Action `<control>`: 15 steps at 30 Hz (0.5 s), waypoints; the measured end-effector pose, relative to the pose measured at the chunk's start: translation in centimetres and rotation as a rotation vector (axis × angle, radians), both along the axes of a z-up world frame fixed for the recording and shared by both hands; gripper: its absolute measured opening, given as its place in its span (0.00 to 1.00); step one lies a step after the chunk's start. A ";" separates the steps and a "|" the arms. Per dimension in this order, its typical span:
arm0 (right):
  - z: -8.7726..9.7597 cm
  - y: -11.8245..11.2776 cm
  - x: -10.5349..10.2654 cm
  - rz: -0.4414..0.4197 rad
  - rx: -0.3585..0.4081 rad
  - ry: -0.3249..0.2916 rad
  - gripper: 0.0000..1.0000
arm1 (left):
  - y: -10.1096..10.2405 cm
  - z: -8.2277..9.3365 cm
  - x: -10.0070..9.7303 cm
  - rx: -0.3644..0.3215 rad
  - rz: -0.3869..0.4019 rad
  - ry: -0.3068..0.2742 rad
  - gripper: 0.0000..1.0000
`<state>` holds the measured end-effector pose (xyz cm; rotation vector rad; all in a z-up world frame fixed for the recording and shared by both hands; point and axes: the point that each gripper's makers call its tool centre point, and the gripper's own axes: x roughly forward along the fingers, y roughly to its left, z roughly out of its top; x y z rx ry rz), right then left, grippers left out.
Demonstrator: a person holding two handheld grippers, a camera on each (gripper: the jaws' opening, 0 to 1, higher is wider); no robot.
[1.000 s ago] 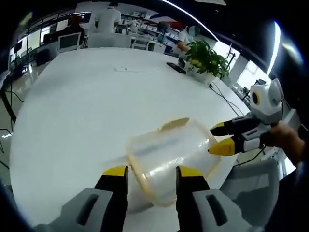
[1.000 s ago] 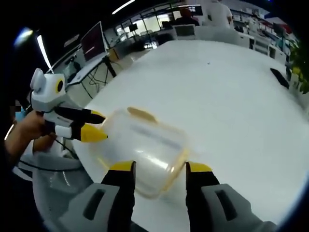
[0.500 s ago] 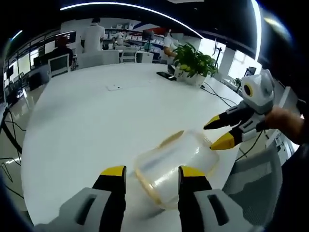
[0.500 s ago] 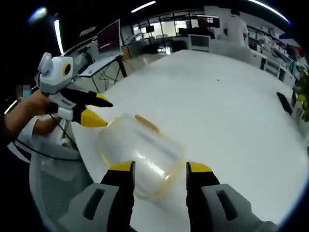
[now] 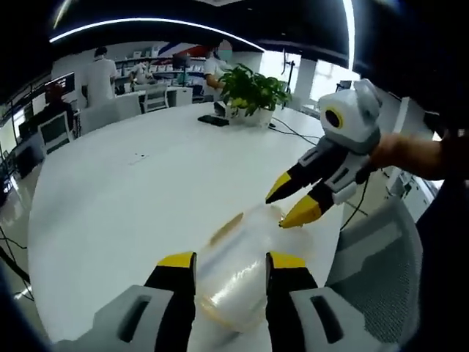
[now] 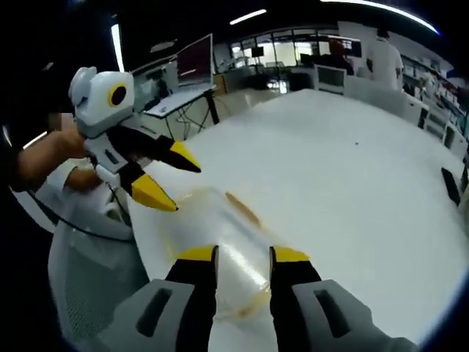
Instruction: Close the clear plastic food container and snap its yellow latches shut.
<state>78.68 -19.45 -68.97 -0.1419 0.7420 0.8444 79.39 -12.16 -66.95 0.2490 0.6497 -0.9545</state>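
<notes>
**Both claws working at the clear container near the surface's edge**

We are viewing the clear plastic food container [image 5: 238, 275] lying on the white surface [image 5: 132, 198], close to the edge by a grey mesh chair [image 5: 374, 271]. In the left gripper view, the left claw [image 5: 223, 262] is reaching forward with its yellow-tipped jaws on either side of the container's near end; whether they are pressing the plastic or merely flanking it, we cannot tell. The right claw [image 5: 292, 202] is entering from the right, jaws parted in a narrow wedge with nothing between them, the lower tip at or just above the container's far rim. In the right gripper view, that claw's [image 6: 244, 254] own jaws are bracketing the container [image 6: 220, 249], and the left claw [image 6: 165, 178] is hovering at the container's far corner, jaws parted.

We are judging the task as partly done: the lid appears to be sitting on the body, and one yellow latch [image 5: 226, 226] is showing on the upper side [image 6: 242, 209]. Whether it is snapped down is unclear, so latching seems to remain.

The container is blurred and transparent; its other latches, the lid seam and any jaw contact are hard to make out. A potted plant [image 5: 253, 92] is standing far off on the surface
</notes>
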 end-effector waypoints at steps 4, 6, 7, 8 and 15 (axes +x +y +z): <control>-0.1 0.5 0.2 0.039 -0.008 -0.007 0.17 | -0.7 -0.1 -0.3 0.019 -0.054 -0.006 0.28; -0.1 0.7 0.3 0.059 -0.018 -0.014 0.15 | -0.9 -0.1 -0.4 0.029 -0.080 -0.011 0.27; -0.1 0.8 0.3 0.066 -0.021 -0.018 0.14 | -1.0 -0.2 -0.5 0.033 -0.088 -0.011 0.26; -0.1 0.9 0.4 0.074 -0.022 -0.019 0.13 | -1.2 -0.2 -0.6 0.036 -0.102 -0.010 0.26; -0.2 1.1 0.7 0.119 -0.035 -0.025 0.05 | -2.1 -0.8 -1.4 0.052 -0.171 -0.008 0.24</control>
